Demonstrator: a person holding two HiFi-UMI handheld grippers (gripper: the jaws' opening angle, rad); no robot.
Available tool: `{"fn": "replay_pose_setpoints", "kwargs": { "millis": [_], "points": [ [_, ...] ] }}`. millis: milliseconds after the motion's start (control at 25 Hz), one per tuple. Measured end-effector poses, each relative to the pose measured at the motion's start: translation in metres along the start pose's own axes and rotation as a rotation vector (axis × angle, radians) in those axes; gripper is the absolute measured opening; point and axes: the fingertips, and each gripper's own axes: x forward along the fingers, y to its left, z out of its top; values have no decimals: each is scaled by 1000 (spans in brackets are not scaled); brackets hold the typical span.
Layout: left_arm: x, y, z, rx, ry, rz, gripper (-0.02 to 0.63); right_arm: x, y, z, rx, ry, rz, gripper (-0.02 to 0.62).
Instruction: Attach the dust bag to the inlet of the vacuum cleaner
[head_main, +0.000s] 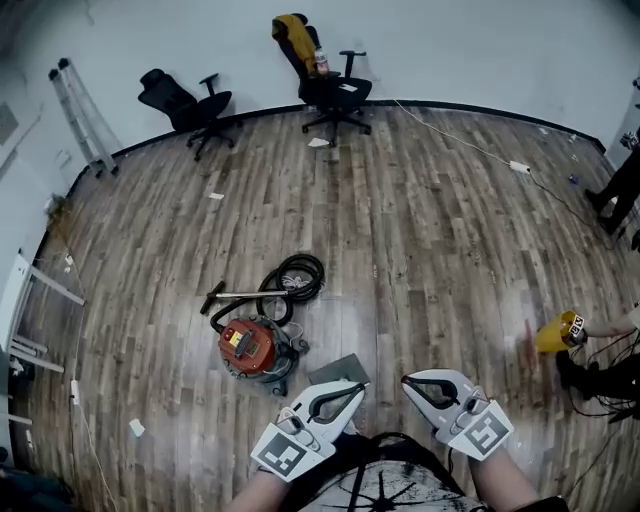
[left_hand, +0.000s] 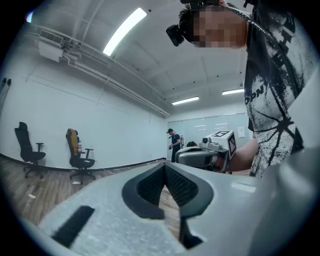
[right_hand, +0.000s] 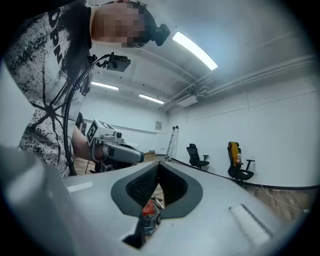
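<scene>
Red, round vacuum cleaner (head_main: 250, 347) on the wood floor (head_main: 420, 220), black hose (head_main: 295, 275) coiled beside it. Just right of it, left gripper (head_main: 352, 390) and right gripper (head_main: 412, 382), both clenched, empty.

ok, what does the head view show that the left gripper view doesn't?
Head view only: the red vacuum and its hose on the floor, plus a ladder at the wall.

Left gripper view only: ceiling lights and the wearer's head camera.

Both: the two chairs, the wood floor, and the right tongs, shut.
</scene>
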Motion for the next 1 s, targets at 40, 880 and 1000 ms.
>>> {"fn": "replay_pose_setpoints", "kwargs": {
  "millis": [40, 880, 1000],
  "points": [
    [-6, 13, 6, 5, -10, 22, 3, 17, -1, 4, -7, -7, 27, 6],
    [-134, 117, -6, 33, 46, 717, 3, 198, 51, 3, 36, -72, 723, 6],
    [-136, 114, -13, 4, -70, 857, 3, 192, 55, -17, 25, -67, 832, 5]
  ]
}}
